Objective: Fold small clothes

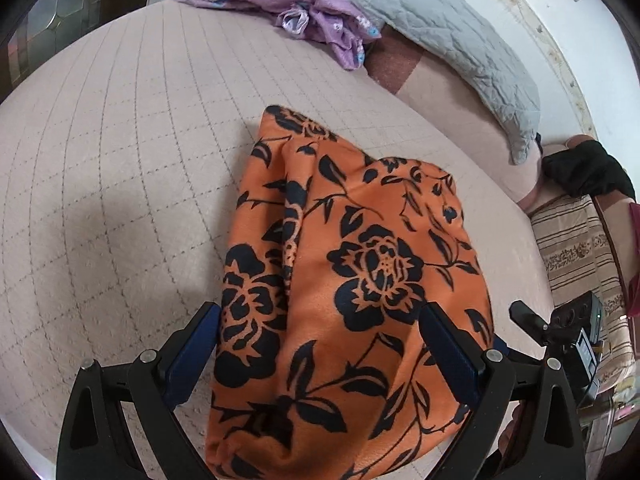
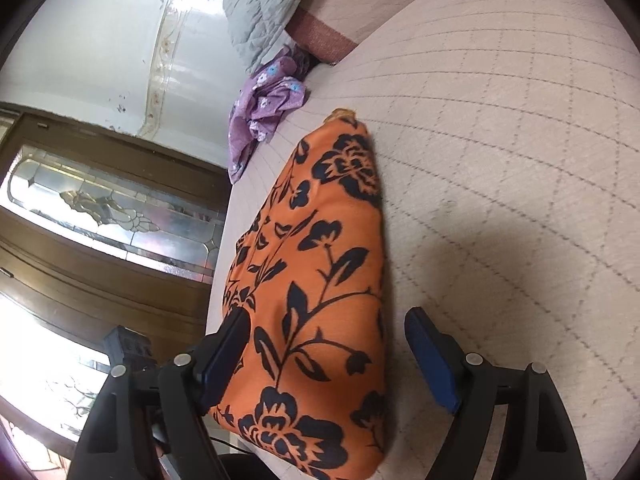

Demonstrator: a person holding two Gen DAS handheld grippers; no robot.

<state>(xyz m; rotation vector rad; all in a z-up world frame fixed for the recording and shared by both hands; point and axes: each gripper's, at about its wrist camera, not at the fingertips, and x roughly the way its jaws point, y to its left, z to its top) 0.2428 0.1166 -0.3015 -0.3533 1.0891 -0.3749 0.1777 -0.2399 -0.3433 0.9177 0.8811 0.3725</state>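
The orange floral garment (image 1: 340, 280) lies on the bed (image 1: 120, 160), long axis running away from both grippers toward the pillows. Left gripper (image 1: 320, 344) and right gripper (image 2: 328, 356) straddle its near end, jaws apart, gripping nothing.

Your garment on the bed

The folded garment (image 1: 340, 280) lies on the bed (image 1: 120, 160); behind it sit a crumpled cloth (image 1: 280, 4) and a pillow (image 1: 452, 48), with your grippers at its near edge.

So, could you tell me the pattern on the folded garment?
Orange garment with black flowers; left wrist view.
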